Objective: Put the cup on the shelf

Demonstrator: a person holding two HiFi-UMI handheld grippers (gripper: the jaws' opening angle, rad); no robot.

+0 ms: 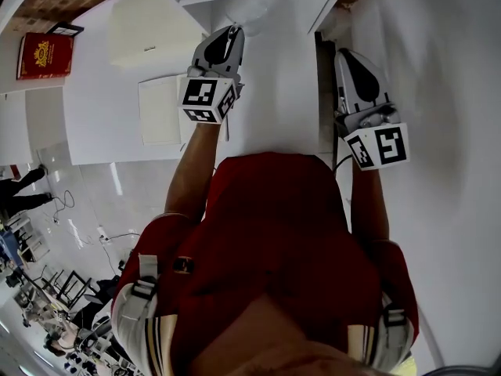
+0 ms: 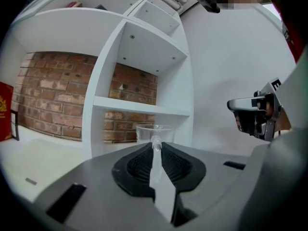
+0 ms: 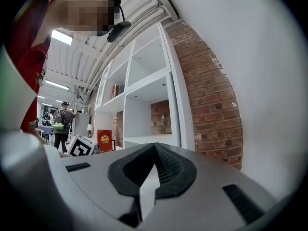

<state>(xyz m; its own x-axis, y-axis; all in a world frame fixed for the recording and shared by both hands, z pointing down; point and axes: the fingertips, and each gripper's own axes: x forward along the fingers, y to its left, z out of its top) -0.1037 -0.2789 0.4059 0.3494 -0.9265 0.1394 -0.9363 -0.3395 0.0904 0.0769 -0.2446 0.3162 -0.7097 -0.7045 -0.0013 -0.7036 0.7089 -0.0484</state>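
Close in front of the white cubby shelf unit [image 2: 139, 110] with its brick back wall [image 2: 53, 100], a person in a red shirt [image 1: 274, 225] stands holding a gripper in each hand.

The left gripper [image 2: 156, 141] is pinched narrowly on the near wall of a clear plastic cup [image 2: 144, 130]. One jaw sits inside the rim and the other outside. Held that way, the cup hangs upright past the jaw tips and its base is free to land flat on a board. The gripper points roughly level, which I take to be the reason the cup does not tip.

From where the cup is, its rim sits just below one of the shelf's white boards and in front of the opening under it. It is near the shelf but not yet resting on it. Its bottom is hidden behind the gripper body, so I cannot tell how high it rides above the surface below.

The right gripper [image 3: 155, 146] has its jaws drawn together with nothing between them. It waits off at the shelf's right end, beside the plain white wall, and seems to be there only to stay out of the way.

A red book with a gold emblem [image 1: 45, 56] sits well off toward the shelf's left end, clear of the cup's path.

By my reckoning the carry is nearly over. What remains is to ease the cup into the opening, lower it until it rests, then loosen the pinch without dragging the thin rim.
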